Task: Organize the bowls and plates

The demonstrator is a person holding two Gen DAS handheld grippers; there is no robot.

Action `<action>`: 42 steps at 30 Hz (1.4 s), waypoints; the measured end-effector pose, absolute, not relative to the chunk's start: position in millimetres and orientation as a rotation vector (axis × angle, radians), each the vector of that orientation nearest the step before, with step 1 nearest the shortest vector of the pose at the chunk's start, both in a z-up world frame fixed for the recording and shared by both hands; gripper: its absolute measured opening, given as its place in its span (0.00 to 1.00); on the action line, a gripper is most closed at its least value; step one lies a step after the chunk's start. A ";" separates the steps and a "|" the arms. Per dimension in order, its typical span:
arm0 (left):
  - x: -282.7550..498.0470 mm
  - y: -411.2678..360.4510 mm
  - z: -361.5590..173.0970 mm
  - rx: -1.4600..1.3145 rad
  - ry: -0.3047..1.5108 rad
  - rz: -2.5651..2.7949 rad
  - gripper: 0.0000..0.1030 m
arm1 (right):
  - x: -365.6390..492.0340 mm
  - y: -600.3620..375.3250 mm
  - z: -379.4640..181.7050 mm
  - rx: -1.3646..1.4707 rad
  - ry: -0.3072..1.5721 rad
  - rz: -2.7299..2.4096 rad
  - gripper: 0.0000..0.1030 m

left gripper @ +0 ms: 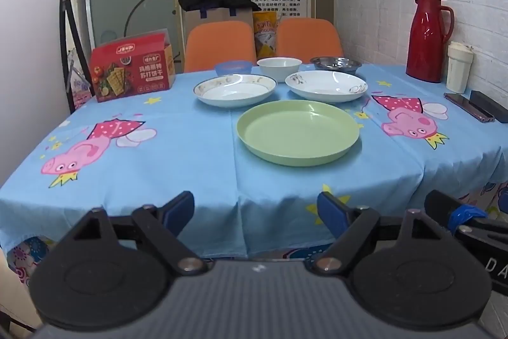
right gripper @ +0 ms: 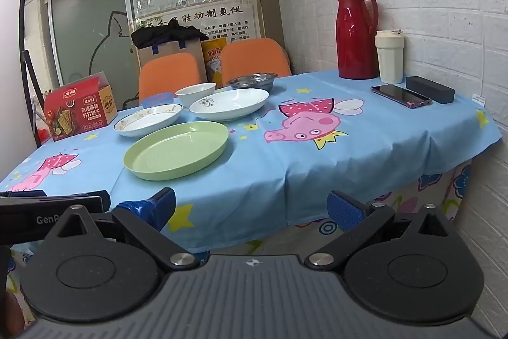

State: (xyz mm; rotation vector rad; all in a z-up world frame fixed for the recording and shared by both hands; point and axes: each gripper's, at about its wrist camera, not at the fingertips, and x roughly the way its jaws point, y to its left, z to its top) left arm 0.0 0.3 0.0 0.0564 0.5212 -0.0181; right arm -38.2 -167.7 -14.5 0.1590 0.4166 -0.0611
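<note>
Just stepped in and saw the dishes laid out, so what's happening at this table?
Nothing is being handled yet. The left gripper and right gripper both hang open and empty at the near edge of the table, short of the dishes. On the blue cartoon tablecloth the green plate sits nearest, two white plates lie behind it, and a blue bowl, a white bowl and a steel bowl line the far side. Nothing is stacked.

large plate (left gripper: 298, 132) nearest | two plates (left gripper: 235, 89) behind | bowls (left gripper: 278, 65) seemingly rearmost
</note>
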 end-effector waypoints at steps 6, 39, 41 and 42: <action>0.9 4.5 -1.7 0.049 0.528 -0.025 0.80 | -37.9 -167.3 -15.5 0.162 0.425 -0.063 0.87; 2.3 0.1 -6.8 0.046 0.561 -0.032 0.80 | -33.6 -163.7 -20.6 0.159 0.445 -0.053 0.87; 2.3 0.2 -6.7 0.047 0.560 -0.032 0.80 | -33.6 -163.2 -20.8 0.158 0.445 -0.053 0.87; 2.2 0.1 -6.7 0.048 0.560 -0.032 0.80 | -33.5 -163.1 -20.6 0.158 0.445 -0.053 0.87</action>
